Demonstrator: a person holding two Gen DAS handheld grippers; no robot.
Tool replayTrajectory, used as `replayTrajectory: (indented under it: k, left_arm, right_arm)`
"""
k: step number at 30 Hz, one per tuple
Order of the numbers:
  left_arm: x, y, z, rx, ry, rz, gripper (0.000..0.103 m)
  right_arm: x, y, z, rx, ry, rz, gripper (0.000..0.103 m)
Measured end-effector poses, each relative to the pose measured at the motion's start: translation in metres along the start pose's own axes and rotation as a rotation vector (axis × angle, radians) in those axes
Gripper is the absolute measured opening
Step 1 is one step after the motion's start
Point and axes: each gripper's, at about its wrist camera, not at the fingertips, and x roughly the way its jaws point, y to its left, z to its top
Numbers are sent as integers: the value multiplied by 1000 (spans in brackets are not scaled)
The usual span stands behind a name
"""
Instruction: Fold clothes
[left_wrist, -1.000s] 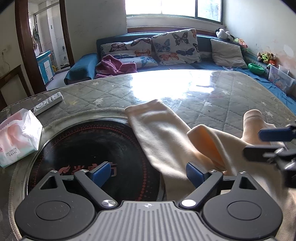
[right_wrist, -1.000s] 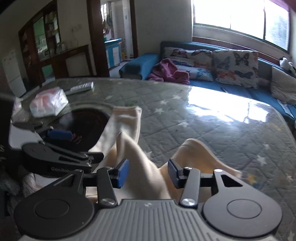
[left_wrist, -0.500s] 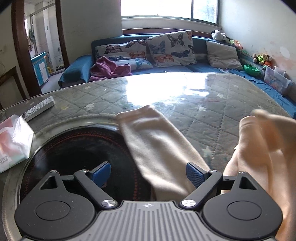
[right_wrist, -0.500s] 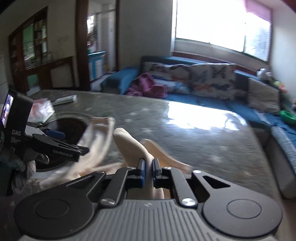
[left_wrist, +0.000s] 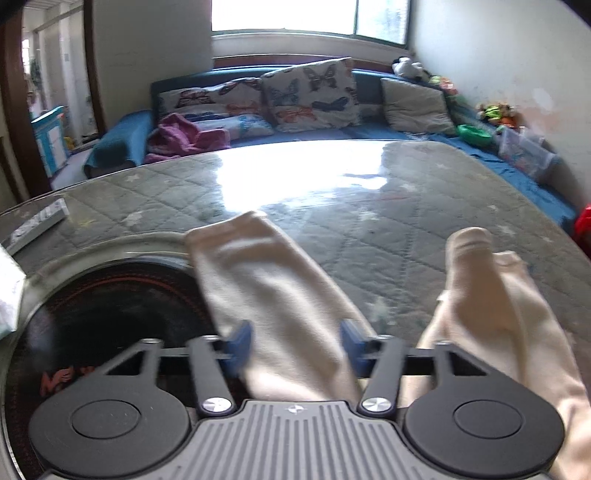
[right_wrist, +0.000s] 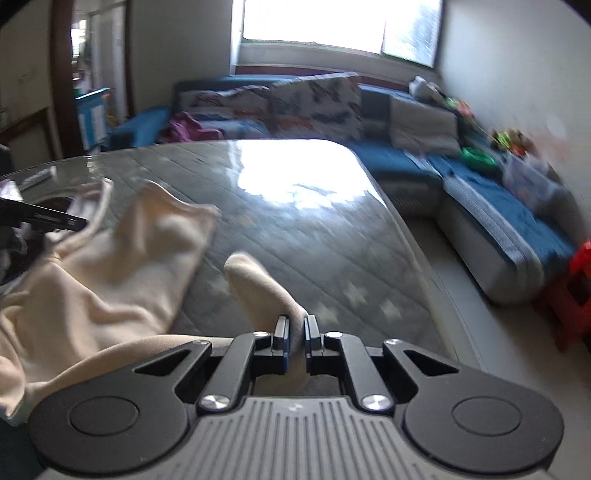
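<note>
A cream garment (left_wrist: 280, 295) lies on the quilted, glass-topped table (left_wrist: 369, 206). One long part runs from the dark round inset toward me, between the fingers of my left gripper (left_wrist: 293, 345), which is open around it without pinching. My right gripper (right_wrist: 294, 334) is shut on another part of the cream garment (right_wrist: 258, 288) and holds it near the table's right edge. The rest of the cloth (right_wrist: 110, 273) bunches to its left. The left gripper's finger (right_wrist: 48, 218) shows at the far left of the right wrist view.
A dark round inset (left_wrist: 103, 317) sits in the table at the left. A remote (left_wrist: 37, 221) and a tissue pack (left_wrist: 7, 295) lie at the left edge. A blue sofa with butterfly cushions (left_wrist: 295, 96) stands behind. A red stool (right_wrist: 576, 295) stands right of the table.
My right gripper shut on the garment and pulled it to the right, toward the table edge. My left gripper narrowed its opening and now straddles the long cloth part.
</note>
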Motion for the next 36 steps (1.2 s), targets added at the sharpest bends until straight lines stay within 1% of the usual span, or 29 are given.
replayTrajectory:
  k: [1,2,4,6,13,17,21,27,30,32,33,34,36]
  left_arm:
    - [-1,-3,-1,11,-5,-11,27]
    - [-2,-5,-2,19,-10,-17,22]
    - [-4,-7,-5,27,-18,-2,8]
    - [-7,-8,-7,32,-26,13,5]
    - [-25,16,-24,-29,-30,90,4]
    - [-45,32,-37,-44,-43,164,4]
    - [-69,51,-59,-83,-47,230,4]
    - [-110,75,-95,-175,-46,290,4]
    - [-130,81,-110,-205,-44,321,4]
    - [-144,84,-120,-233,-37,327,4]
    - [-150,85,-125,-239,-35,332,4]
    - [-153,87,-127,-245,-32,333,4]
    - [-160,92,-131,-257,-25,336,4]
  right_arm:
    - [0,-4,-3,10,4,-8,7]
    - [0,-7,-6,19,7,-16,7]
    - [1,-12,-11,29,11,-26,7]
    - [2,-16,-15,34,14,-38,7]
    - [8,-24,-24,54,24,-62,7]
    - [5,-32,-30,78,25,-75,7]
    - [5,-36,-35,81,31,-80,8]
    - [4,-34,-37,93,17,-65,9]
    - [4,-28,-39,88,15,-44,9]
    - [4,-23,-40,74,15,-31,9]
    - [3,-22,-40,74,13,-25,11]
    - [3,-20,-39,75,12,-20,16]
    - [1,-21,-38,97,8,-3,21]
